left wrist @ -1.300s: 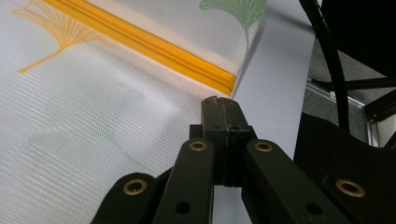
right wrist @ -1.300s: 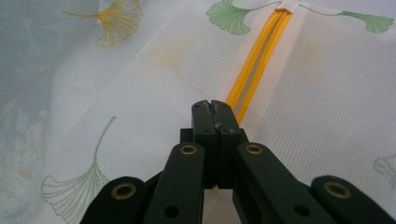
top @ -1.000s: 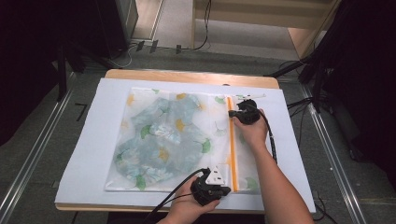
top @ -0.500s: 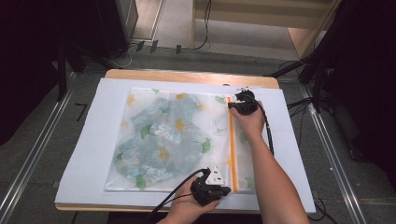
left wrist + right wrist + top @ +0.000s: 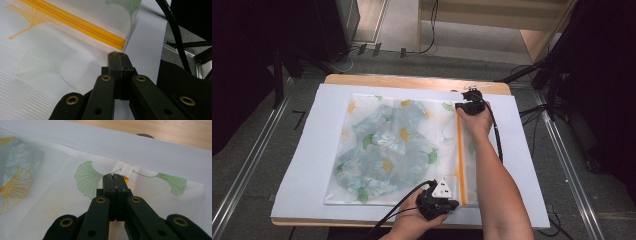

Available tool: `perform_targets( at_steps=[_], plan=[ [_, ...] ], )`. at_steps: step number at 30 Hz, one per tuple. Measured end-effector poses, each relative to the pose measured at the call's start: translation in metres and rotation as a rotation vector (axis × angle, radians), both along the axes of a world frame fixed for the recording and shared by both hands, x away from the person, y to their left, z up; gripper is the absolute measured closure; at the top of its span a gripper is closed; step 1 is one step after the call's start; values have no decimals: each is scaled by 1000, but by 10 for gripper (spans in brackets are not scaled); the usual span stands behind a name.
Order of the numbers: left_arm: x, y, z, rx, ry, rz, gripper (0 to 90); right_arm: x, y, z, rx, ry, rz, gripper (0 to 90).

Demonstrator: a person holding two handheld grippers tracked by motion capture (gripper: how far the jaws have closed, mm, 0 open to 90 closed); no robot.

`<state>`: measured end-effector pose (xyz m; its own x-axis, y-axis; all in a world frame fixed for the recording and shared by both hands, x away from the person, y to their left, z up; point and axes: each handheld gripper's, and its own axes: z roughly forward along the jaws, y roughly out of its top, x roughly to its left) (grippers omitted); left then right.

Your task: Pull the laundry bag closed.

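Right gripper view: right hand-held gripper (image 5: pixel 113 177) closed at mesh bag's (image 5: pixel 50 202) zipper end.

mesh bag (image 5: pixel 397 150): 1 | orange zipper (image 5: pixel 459 150): 1 | claws: 2 | white sheet (image 5: pixel 312 150): 1

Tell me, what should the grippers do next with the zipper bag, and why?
Probably let go: the right gripper sits shut at the far end of the orange zipper, by the white end tab, while the left gripper pins the mesh bag near corner.
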<state>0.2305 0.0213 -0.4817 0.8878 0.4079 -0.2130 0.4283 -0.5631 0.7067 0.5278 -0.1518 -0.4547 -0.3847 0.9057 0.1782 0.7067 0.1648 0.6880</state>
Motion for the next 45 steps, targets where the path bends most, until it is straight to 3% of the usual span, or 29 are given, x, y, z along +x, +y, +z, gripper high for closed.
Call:
perform_targets(
  at_steps=[9, 18, 34, 36, 39, 41, 45],
  plan=[
    [2, 0, 0, -7, 21, -8, 900, 10, -1, 1, 14, 7, -18, 900],
    [4, 0, -1, -12, 39, -17, 900, 18, 3, 6, -4, -5, -22, 900],
    [10, 2, -1, -20, 107, -17, 900, 16, 2, 5, -9, -2, -31, 900],
    [9, 1, -2, -30, 96, -16, 900, 14, 3, 1, 12, -2, -31, 794],
    [7, 0, -1, -29, 77, -11, 900, 8, 0, -2, 101, -18, -63, 571],
    [7, 1, -1, -27, 75, -15, 900, 1, -3, -4, 139, -23, -77, 499],
    [8, 4, 0, -49, 77, -10, 882, -17, -4, -8, 106, -56, -43, 368]
  ],
)
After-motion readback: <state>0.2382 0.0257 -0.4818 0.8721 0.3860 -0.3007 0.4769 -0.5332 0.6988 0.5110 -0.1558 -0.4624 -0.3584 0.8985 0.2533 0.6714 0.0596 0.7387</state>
